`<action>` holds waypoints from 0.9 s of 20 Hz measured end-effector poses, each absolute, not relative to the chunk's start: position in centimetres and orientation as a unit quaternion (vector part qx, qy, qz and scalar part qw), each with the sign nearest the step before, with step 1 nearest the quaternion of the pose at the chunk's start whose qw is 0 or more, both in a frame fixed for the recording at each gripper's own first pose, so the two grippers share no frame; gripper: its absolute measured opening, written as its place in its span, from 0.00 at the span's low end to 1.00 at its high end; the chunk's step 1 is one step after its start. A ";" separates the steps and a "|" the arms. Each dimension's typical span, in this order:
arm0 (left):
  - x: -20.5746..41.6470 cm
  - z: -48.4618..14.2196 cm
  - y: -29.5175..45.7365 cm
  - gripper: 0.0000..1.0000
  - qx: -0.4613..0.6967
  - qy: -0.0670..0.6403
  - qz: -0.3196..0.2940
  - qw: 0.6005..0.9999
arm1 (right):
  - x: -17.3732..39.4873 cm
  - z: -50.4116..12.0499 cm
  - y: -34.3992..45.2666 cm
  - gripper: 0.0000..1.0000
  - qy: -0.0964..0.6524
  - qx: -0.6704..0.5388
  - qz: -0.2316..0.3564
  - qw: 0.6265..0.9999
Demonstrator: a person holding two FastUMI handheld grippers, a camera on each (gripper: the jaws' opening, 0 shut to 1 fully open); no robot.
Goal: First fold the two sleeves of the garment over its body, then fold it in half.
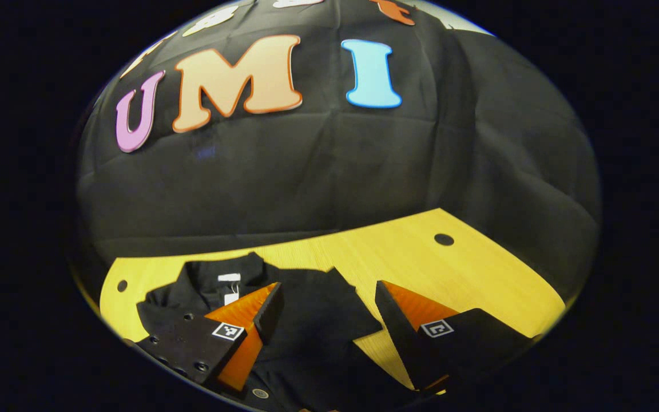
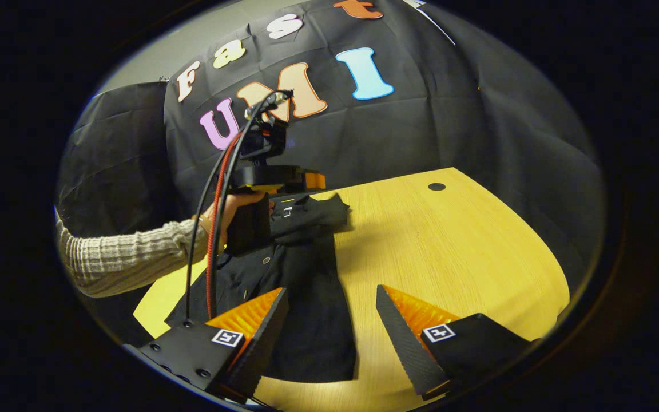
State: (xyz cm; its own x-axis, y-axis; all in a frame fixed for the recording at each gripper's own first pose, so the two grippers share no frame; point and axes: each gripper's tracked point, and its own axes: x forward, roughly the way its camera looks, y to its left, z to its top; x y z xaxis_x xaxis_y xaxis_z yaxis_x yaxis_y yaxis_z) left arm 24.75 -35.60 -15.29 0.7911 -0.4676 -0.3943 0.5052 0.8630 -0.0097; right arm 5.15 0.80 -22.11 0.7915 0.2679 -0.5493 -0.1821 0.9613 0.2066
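In the right gripper view, a hand (image 2: 232,212) in a ribbed sleeve (image 2: 129,257) at nine o'clock holds the left gripper (image 2: 275,177) above the shirt's collar end. The black shirt (image 2: 306,286) lies on the yellow table (image 2: 449,246), running from centre down to six o'clock. The right gripper (image 2: 332,317) hangs released, fingers spread, over the shirt's lower edge. In the left gripper view, the left gripper is released too, spread over the shirt (image 1: 318,320) near its collar (image 1: 229,277) at seven o'clock.
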 end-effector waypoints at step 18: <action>10.1 -10.2 -9.5 0.94 0.060 0.141 -0.146 0.977 | 1.5 -24.9 3.0 0.98 0.330 0.035 0.120 0.936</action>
